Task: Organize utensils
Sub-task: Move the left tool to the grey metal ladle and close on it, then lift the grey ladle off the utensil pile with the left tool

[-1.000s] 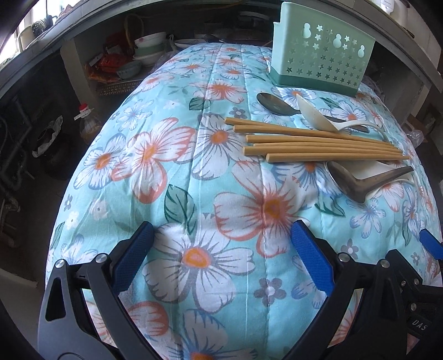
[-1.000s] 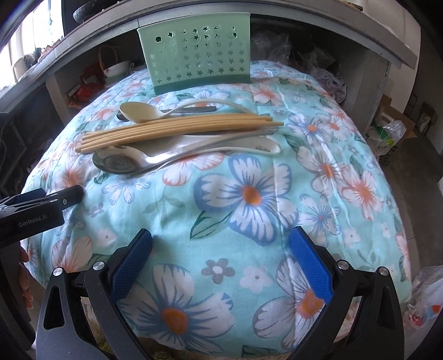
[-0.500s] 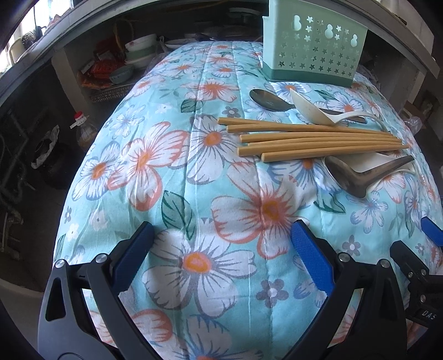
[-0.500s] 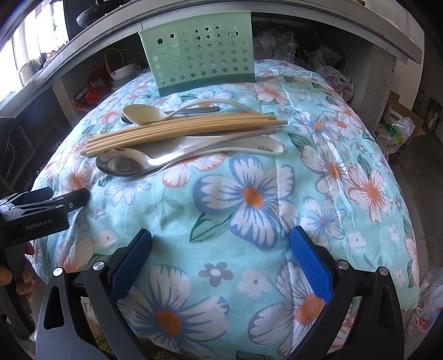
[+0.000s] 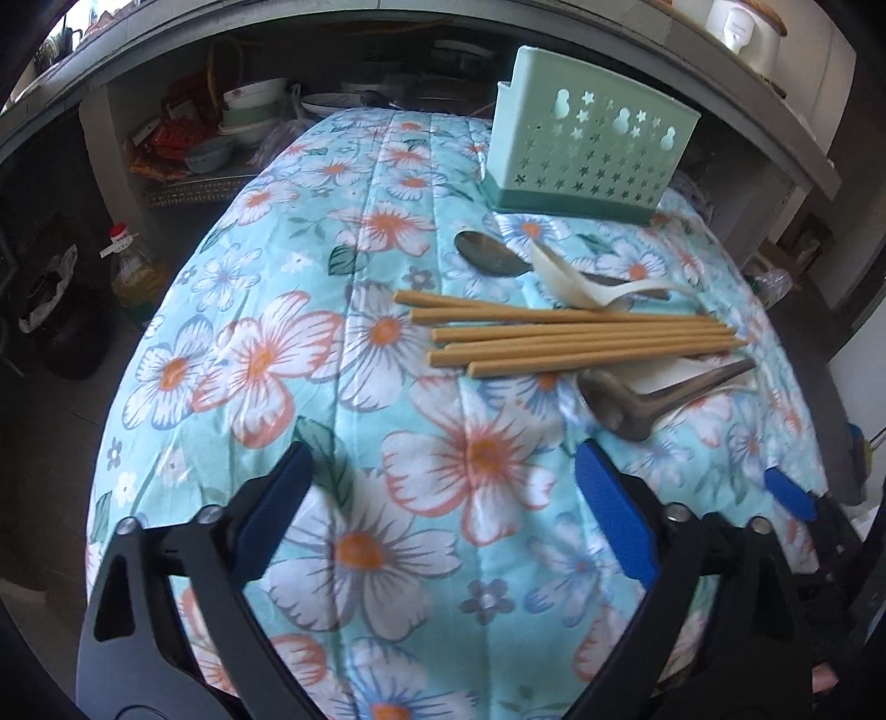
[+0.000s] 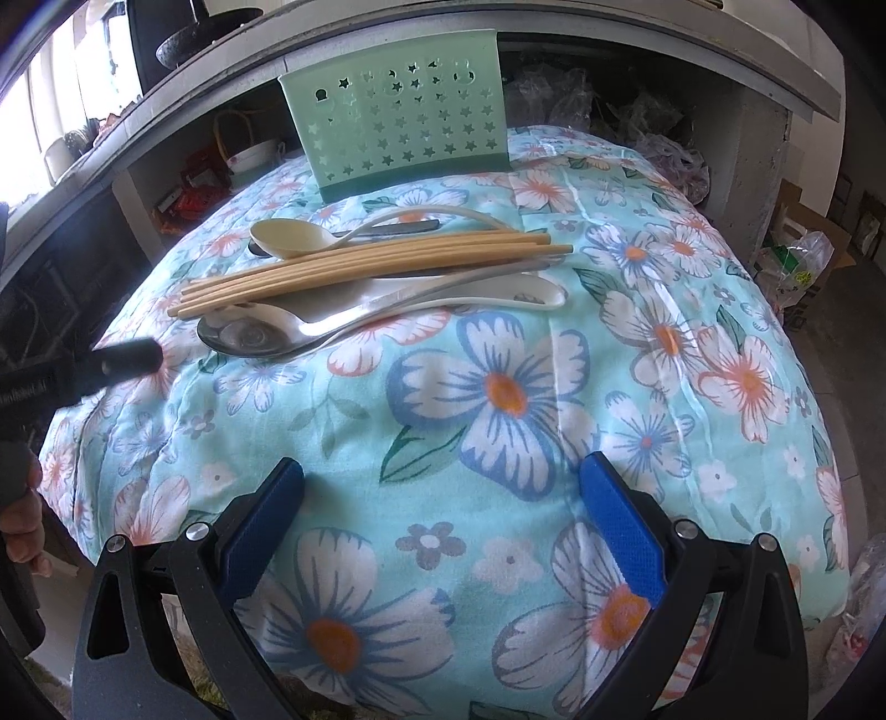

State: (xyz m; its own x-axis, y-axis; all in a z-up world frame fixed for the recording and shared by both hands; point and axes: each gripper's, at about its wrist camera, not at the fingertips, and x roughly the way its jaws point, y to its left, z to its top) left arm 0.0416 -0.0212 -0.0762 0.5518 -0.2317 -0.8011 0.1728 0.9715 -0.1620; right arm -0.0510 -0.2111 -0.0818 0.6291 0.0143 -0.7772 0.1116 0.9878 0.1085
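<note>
both grippers tilt down over the floral cloth (image 5: 443,471), the left gripper (image 5: 443,487) having just narrowed its wide jaws on nothing, the right gripper (image 6: 443,498) gaping and empty. at the far edge stands one mint-green holder (image 6: 398,122) pierced with stars. before it lie five tan chopsticks (image 6: 365,266) amid four spoons, two pale, two metal.

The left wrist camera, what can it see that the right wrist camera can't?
Only the left wrist view shows an oil bottle on the floor and white jars on the counter. Only the right wrist view shows a dark bowl on the counter and a hand. Both show the green holder, chopsticks, spoons and the flowery cloth.
</note>
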